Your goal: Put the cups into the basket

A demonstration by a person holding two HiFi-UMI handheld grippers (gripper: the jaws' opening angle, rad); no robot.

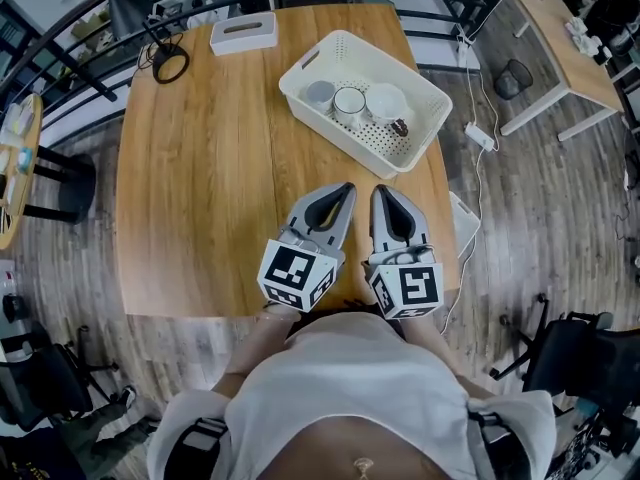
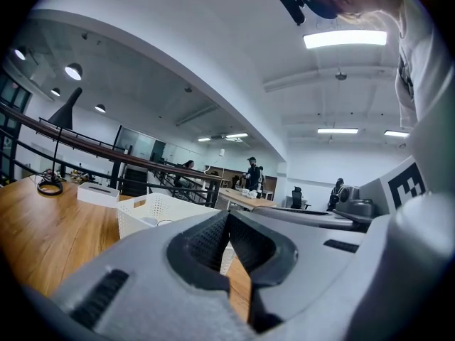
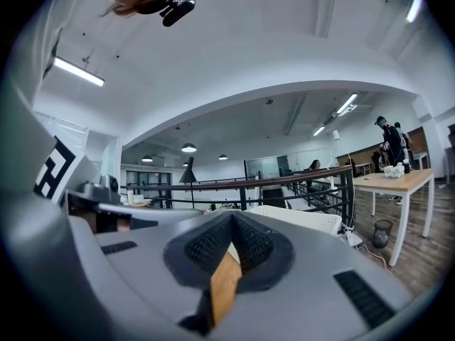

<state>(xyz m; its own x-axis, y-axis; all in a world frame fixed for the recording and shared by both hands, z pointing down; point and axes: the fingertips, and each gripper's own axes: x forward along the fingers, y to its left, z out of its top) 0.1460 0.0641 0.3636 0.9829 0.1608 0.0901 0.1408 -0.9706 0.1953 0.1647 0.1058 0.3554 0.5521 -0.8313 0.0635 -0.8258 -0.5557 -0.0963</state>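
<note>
Both my claws sat over the near edge of the wooden table [image 1: 200, 168], side by side, pointing away from me. Left gripper [image 1: 347, 187]: jaws together, nothing between them. Right gripper [image 1: 381, 190]: same, pinched closed, empty. Just beyond the tips was the white perforated basket [image 1: 427, 136], rectangular, with a slot handle and set skewed on the table. Three cups stood upright in a row along its far side: grey cup [image 1: 319, 94] left, dark-rimmed white cup [image 1: 349, 103] middle, plain white cup [image 1: 386, 102] right. Farther back were a white box [image 1: 243, 33] and a black cable loop [image 1: 170, 65].
</note>
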